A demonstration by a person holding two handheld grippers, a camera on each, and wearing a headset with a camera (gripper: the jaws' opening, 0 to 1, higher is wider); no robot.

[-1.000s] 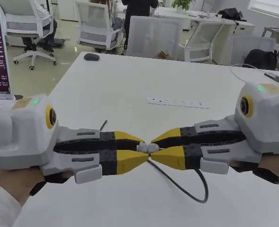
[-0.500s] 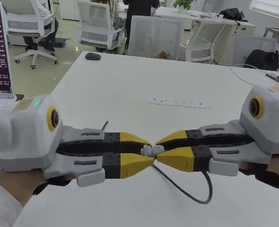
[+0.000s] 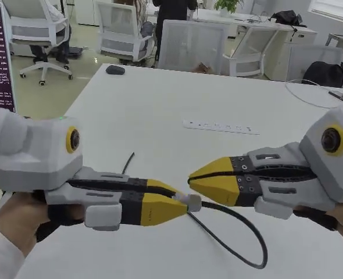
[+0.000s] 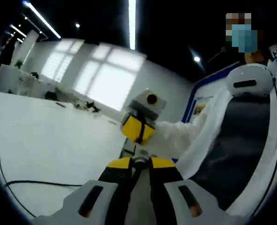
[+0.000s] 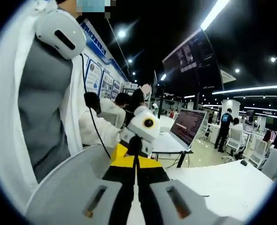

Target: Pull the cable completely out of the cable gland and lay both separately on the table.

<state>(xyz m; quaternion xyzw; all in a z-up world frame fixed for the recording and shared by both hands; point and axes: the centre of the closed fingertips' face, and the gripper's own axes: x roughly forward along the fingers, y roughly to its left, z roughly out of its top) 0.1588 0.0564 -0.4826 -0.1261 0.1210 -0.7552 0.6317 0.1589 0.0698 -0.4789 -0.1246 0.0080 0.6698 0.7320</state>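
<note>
Head view: left gripper (image 3: 180, 204) is over the near edge of the tabletop (image 3: 160, 104), its yellow jaws clamped on the small white cable gland (image 3: 193, 201). The black cable (image 3: 241, 216) leaves the gland on its right side, loops toward the near right corner and runs under the right gripper (image 3: 192, 179). A thin black strand shows on the tabletop just behind the left gripper; it looks like the cable's other end.

The right gripper sits just right of the gland and slightly higher, apart from it. Its jaws are together and nothing is visible between them.

Left gripper view: jaws closed on the gland (image 4: 139, 161), with the right gripper (image 4: 137, 129) facing it just beyond. The cable (image 4: 35, 183) lies on the white tabletop to the left.

Right gripper view: jaws pressed together at the tips (image 5: 136, 161), with the left gripper (image 5: 143, 126) just ahead.

Farther back on the tabletop are a white power strip (image 3: 221, 127) near the middle and a dark mouse (image 3: 114, 70) at the far left edge.
</note>
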